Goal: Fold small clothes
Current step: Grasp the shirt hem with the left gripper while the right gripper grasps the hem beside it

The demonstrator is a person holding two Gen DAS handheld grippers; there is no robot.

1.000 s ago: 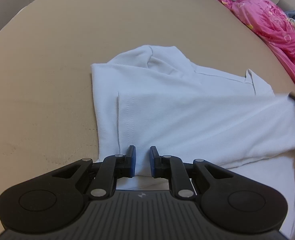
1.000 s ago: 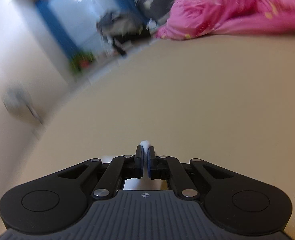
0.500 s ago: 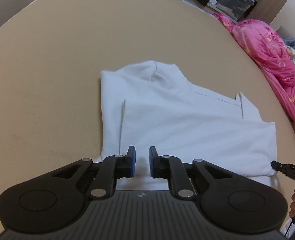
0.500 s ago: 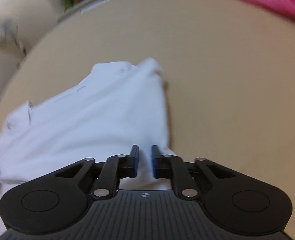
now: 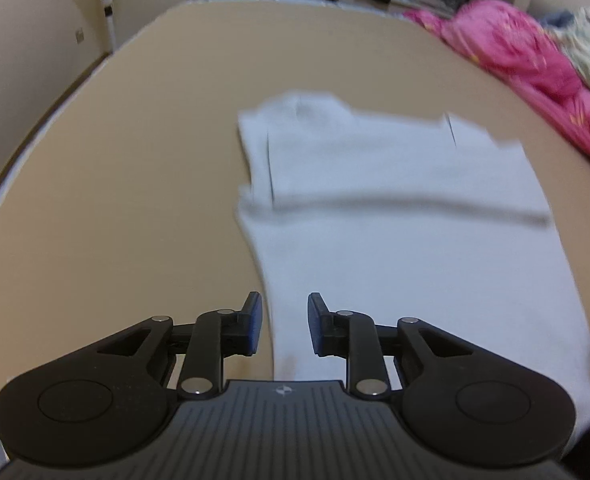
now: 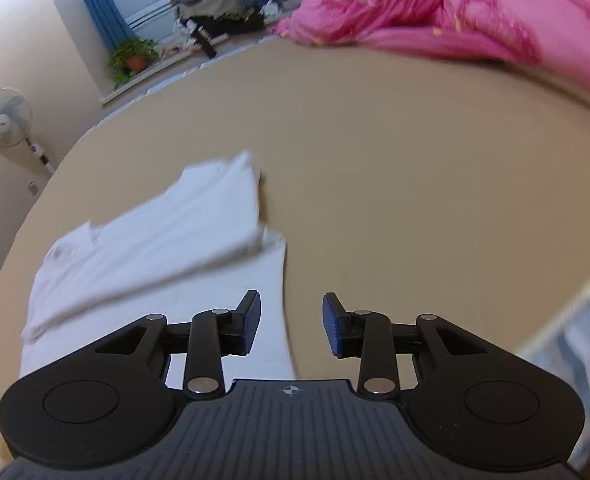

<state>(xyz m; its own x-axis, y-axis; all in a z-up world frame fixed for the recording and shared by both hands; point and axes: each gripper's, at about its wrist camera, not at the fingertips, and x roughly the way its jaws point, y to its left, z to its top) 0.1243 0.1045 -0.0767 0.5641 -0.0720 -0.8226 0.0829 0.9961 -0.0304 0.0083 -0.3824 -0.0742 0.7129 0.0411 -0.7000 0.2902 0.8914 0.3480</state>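
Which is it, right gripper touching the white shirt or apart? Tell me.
Apart. Right wrist view: the right gripper hangs open above the white shirt, nothing between its pads.

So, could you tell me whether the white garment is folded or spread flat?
Partly folded: the white garment has one layer doubled over its far half.

Tan bed (image 5: 143, 168), white garment (image 5: 395, 216), apparently folded

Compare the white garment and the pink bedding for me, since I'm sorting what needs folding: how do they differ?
The white garment lies flat, partly folded, mid-surface; the pink bedding is bunched in a heap at the far edge. The garment is plain, the bedding patterned. Both are soft fabric on the tan surface.
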